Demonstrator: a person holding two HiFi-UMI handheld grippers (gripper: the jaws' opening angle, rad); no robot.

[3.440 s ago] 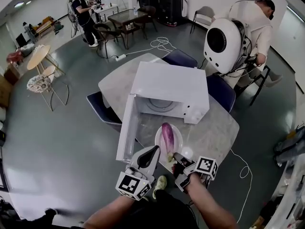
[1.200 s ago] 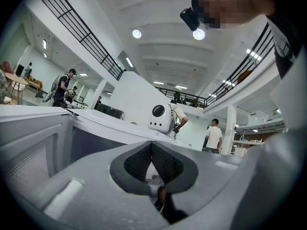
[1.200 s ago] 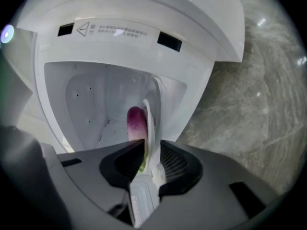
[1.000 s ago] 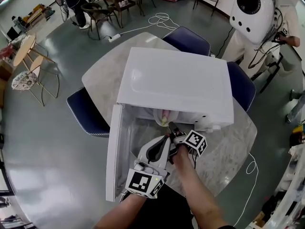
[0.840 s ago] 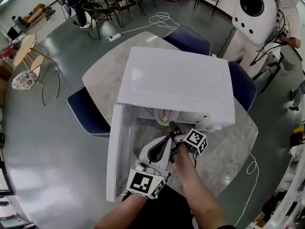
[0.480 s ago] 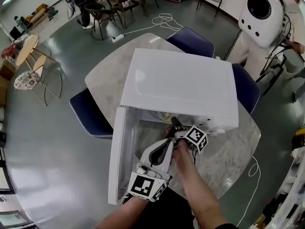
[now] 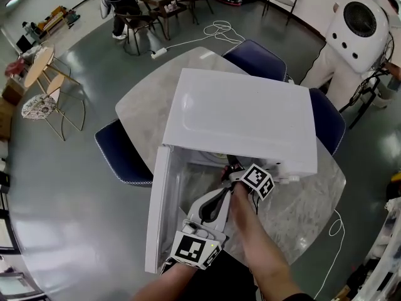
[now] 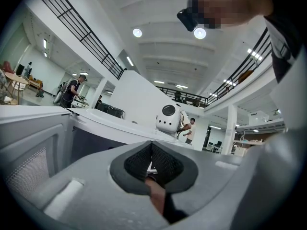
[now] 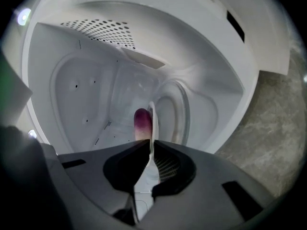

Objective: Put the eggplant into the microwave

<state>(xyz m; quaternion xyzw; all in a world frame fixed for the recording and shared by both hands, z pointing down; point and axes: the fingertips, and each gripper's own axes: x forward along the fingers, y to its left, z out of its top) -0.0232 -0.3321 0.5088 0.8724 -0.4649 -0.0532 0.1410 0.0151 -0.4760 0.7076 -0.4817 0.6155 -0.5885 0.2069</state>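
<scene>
The white microwave stands on the marble table with its door swung open to the left. My right gripper reaches into its mouth, shut on the rim of a white plate. The purple eggplant lies on that plate inside the cavity, just past my right gripper. The head view hides both plate and eggplant under the microwave's top. My left gripper stays shut and empty in front of the opening, just behind the right hand. The left gripper view shows the left gripper with its pads together.
Blue chairs ring the round table. A person with a white backpack stands at the far right. A cable trails on the floor to the right of the table.
The plate with the eggplant, earlier on the table in front of the microwave, is now inside it. The eggplant's tip showed at the opening a second ago and is hidden now. The left gripper stayed put.
</scene>
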